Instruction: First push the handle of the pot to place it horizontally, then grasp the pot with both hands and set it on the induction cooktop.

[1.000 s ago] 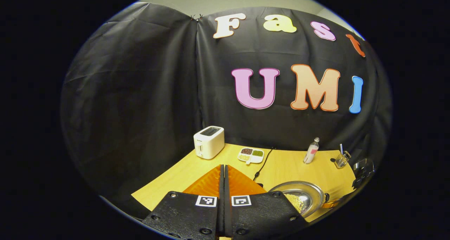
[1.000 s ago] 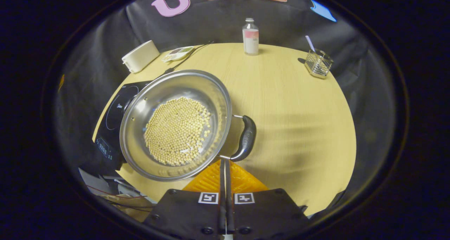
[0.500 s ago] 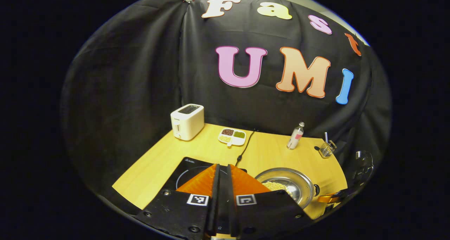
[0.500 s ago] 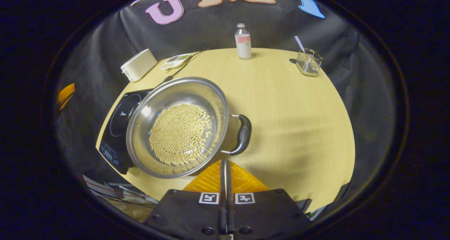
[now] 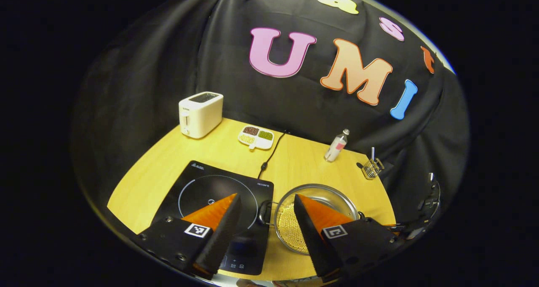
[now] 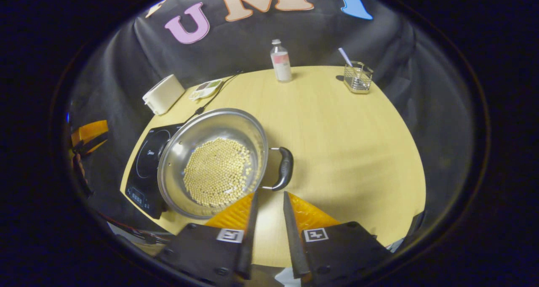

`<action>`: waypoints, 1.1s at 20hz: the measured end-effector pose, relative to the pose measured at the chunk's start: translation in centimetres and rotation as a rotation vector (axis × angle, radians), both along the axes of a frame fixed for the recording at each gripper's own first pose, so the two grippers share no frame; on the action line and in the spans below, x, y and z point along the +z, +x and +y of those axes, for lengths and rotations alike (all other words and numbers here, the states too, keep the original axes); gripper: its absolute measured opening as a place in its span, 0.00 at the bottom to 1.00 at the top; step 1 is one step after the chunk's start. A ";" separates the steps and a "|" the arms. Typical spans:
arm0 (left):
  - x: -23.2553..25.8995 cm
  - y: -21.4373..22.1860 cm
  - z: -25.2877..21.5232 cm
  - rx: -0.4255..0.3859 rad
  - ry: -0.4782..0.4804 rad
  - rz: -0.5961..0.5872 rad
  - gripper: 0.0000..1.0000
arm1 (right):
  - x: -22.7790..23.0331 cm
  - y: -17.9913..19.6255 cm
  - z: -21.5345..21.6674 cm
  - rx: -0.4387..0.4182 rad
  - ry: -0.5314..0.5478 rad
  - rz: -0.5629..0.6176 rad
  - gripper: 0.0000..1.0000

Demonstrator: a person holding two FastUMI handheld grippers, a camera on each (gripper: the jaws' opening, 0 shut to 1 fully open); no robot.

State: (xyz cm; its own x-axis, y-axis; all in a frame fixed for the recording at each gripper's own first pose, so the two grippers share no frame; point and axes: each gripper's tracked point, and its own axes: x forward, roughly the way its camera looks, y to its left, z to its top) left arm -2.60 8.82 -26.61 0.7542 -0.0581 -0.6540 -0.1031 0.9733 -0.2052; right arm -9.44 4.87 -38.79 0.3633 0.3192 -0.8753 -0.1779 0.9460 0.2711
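Pot [image 6: 217, 163] ungrasped, beside the induction cooktop [image 5: 219, 194].
Left tool [image 5: 265, 203] gapes wide, right tool [image 6: 269, 194] narrowly parted; lift remains.

pot [image 5: 316, 213]: near rim behind left gripper [image 5: 266, 203] | cooktop [image 6: 145, 165]: partly behind pot
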 end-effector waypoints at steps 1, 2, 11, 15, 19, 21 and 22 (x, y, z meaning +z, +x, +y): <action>-0.6 0.1 -0.2 -0.010 -0.009 0.017 0.84 | -0.1 0.0 -0.2 -0.006 -0.010 -0.003 0.51; -1.2 0.3 -0.4 -0.023 -0.022 0.035 0.86 | -0.1 0.1 -0.2 -0.007 -0.004 -0.001 0.51; -8.2 0.6 -2.1 -0.156 -0.119 0.214 0.87 | -0.7 0.8 -0.1 -0.071 0.003 0.002 0.94; -10.8 0.6 -2.4 -0.170 -0.176 0.290 0.87 | -1.1 1.4 -0.3 -0.101 -0.005 0.007 0.94; -12.9 1.0 -2.1 -0.157 -0.219 0.357 0.87 | -1.4 1.6 -0.7 -0.116 -0.014 0.015 0.98; -13.6 1.1 -1.9 -0.152 -0.213 0.387 0.87 | -1.8 1.9 -0.6 -0.120 -0.015 0.021 0.98; -13.9 1.2 -1.9 -0.154 -0.212 0.396 0.87 | -2.0 2.0 -0.5 -0.122 -0.014 0.024 0.98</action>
State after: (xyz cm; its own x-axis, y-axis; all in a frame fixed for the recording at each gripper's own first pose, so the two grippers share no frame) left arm -1.41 6.96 -40.56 0.4215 -0.3131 -0.8511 -0.0715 0.9241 -0.3754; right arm -7.44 4.35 -40.77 0.3771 0.2621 -0.8883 -0.0551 0.9638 0.2610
